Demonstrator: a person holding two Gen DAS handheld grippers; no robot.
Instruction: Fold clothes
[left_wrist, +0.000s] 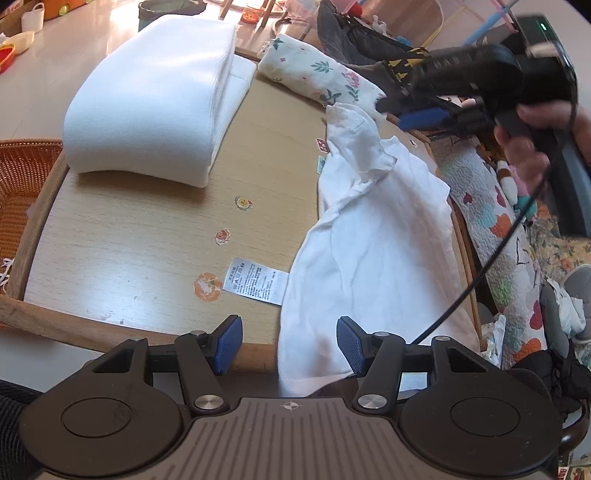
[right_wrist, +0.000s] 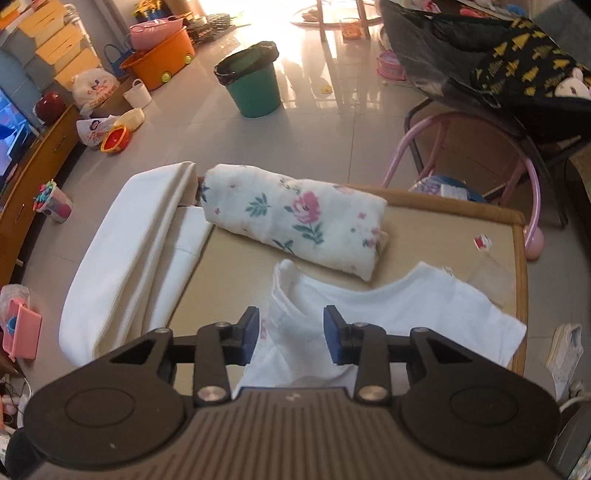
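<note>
A small white shirt (left_wrist: 373, 251) lies crumpled along the right side of the low wooden table (left_wrist: 147, 229), its care label (left_wrist: 255, 284) spread on the wood and its near end hanging over the front rim. My left gripper (left_wrist: 290, 345) is open at that rim; the shirt's hem lies between the pads, and the left pad stands apart from the cloth. My right gripper (left_wrist: 399, 110), held by a hand, hovers over the shirt's far corner. In the right wrist view the right gripper (right_wrist: 291, 336) is open above the white shirt (right_wrist: 388, 306), not pressing it.
A thick folded white cloth (left_wrist: 155, 96) fills the table's far left. A rolled floral cloth (right_wrist: 295, 218) lies across the back. An orange basket (left_wrist: 22, 173) stands left of the table, a patterned quilt (left_wrist: 491, 206) right. A green bin (right_wrist: 255, 81) and pink chair (right_wrist: 461, 147) stand beyond.
</note>
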